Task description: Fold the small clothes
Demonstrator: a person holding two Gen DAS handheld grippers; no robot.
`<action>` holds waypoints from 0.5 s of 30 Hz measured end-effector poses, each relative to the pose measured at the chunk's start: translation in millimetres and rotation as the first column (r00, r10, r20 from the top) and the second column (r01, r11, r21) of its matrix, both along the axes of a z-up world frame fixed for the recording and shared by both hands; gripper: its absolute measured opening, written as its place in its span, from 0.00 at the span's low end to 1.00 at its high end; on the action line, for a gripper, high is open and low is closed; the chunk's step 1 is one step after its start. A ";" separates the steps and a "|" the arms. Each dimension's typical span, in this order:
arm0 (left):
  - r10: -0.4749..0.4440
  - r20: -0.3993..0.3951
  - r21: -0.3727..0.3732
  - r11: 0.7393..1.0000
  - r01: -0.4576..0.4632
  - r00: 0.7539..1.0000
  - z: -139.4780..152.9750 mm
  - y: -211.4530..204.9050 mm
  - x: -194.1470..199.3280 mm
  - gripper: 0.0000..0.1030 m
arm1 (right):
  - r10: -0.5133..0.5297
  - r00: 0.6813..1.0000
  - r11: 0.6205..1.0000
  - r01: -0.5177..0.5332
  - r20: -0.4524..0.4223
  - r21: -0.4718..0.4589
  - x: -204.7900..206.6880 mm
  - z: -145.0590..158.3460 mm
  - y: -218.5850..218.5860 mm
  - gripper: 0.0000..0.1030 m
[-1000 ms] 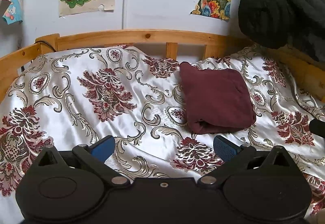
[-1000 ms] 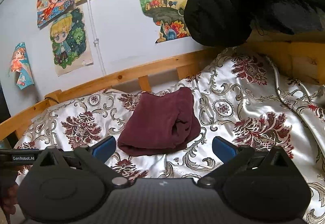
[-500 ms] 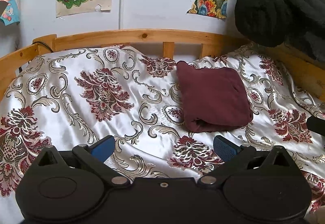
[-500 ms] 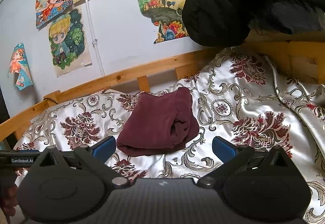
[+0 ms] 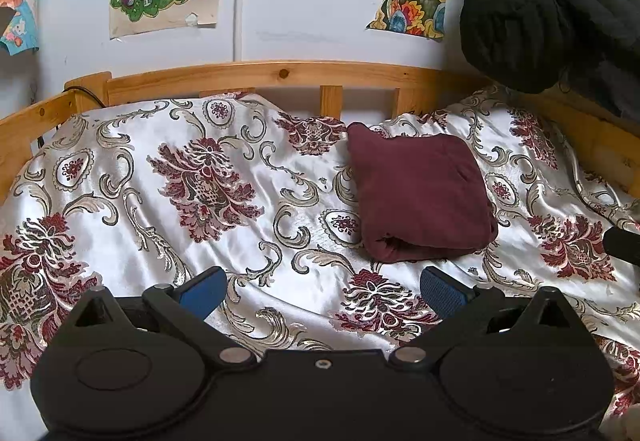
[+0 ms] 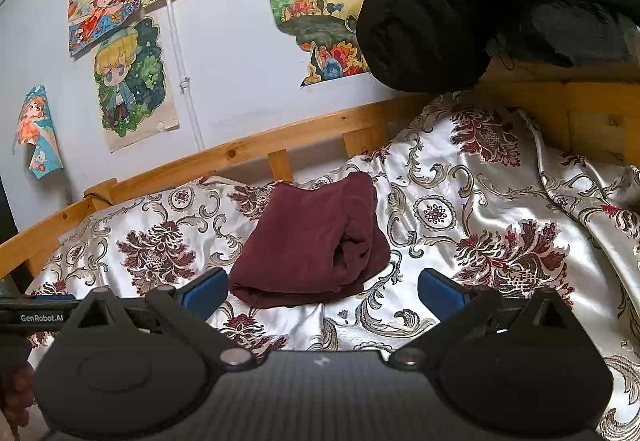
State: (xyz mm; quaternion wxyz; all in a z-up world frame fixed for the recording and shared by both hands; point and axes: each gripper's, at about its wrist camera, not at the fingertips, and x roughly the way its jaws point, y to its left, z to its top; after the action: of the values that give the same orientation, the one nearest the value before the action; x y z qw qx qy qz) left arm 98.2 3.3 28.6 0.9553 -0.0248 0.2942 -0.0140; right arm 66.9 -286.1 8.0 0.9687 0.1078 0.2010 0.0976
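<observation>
Very little differs across the last second. In the left wrist view the folded maroon fleece garment (image 5: 420, 197) sits slightly further left and a touch higher in the frame than a second ago, and the wall posters and the wooden bed rail (image 5: 280, 75) drift the same way, so the left hand-held gripper (image 5: 322, 291) has turned or slid a little to the right. In the right wrist view the garment (image 6: 316, 241) and the posters also creep slightly left, and the black bar of the other gripper (image 6: 36, 315) at the lower left edge sinks a little lower in frame.
</observation>
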 end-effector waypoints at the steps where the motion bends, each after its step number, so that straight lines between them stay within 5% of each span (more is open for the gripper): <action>1: -0.001 0.000 0.001 1.000 0.001 1.000 0.0 -0.2 -0.1 0.99 | -0.001 1.000 1.000 0.001 0.000 0.001 -0.1 0.0 0.2 1.00; 15: -0.007 -0.001 -0.010 1.000 0.007 1.000 0.3 1.5 -0.6 0.99 | -0.003 1.000 1.000 0.003 -0.007 0.014 -0.6 0.3 -0.4 1.00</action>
State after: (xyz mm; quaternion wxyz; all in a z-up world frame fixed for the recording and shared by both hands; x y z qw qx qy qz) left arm 97.6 4.8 29.0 0.9549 -0.0288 0.2948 -0.0187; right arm 66.3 -286.5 8.3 0.9674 0.1152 0.2035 0.0974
